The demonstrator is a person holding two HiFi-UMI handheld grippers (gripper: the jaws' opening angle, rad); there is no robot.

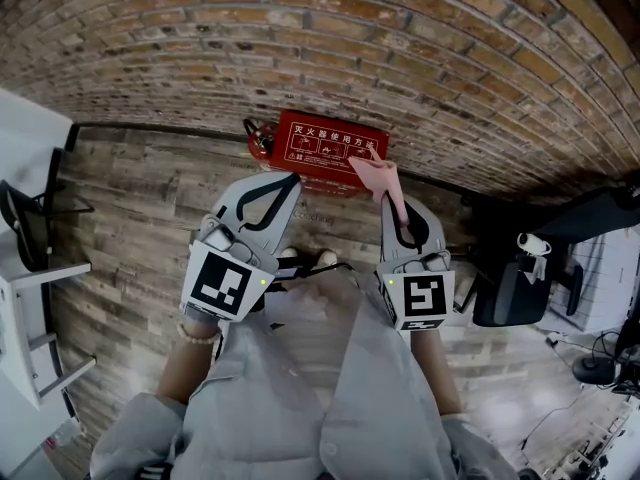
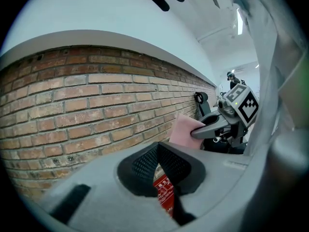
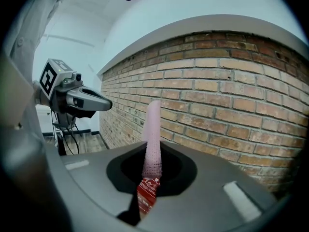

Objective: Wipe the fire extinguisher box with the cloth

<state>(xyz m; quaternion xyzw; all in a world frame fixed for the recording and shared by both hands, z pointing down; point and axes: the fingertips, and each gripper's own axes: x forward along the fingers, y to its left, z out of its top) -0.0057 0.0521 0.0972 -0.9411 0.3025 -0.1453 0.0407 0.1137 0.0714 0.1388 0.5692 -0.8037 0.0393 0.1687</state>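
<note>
The red fire extinguisher box (image 1: 335,148) with white print stands on the wooden floor against the brick wall. My right gripper (image 1: 393,204) is shut on a pink cloth (image 1: 378,176), whose free end hangs over the box's right part. In the right gripper view the cloth (image 3: 153,134) stands up between the jaws of the right gripper (image 3: 153,167), with the box (image 3: 147,192) behind. My left gripper (image 1: 293,180) hovers near the box's lower left edge, shut and empty. A strip of the box (image 2: 164,190) shows through the left gripper (image 2: 158,151).
A red extinguisher (image 1: 258,138) lies at the box's left end. A black office chair (image 1: 520,278) stands to the right, with cables (image 1: 590,368) beyond it. White furniture (image 1: 30,298) fills the left edge. The brick wall (image 1: 320,38) runs behind the box.
</note>
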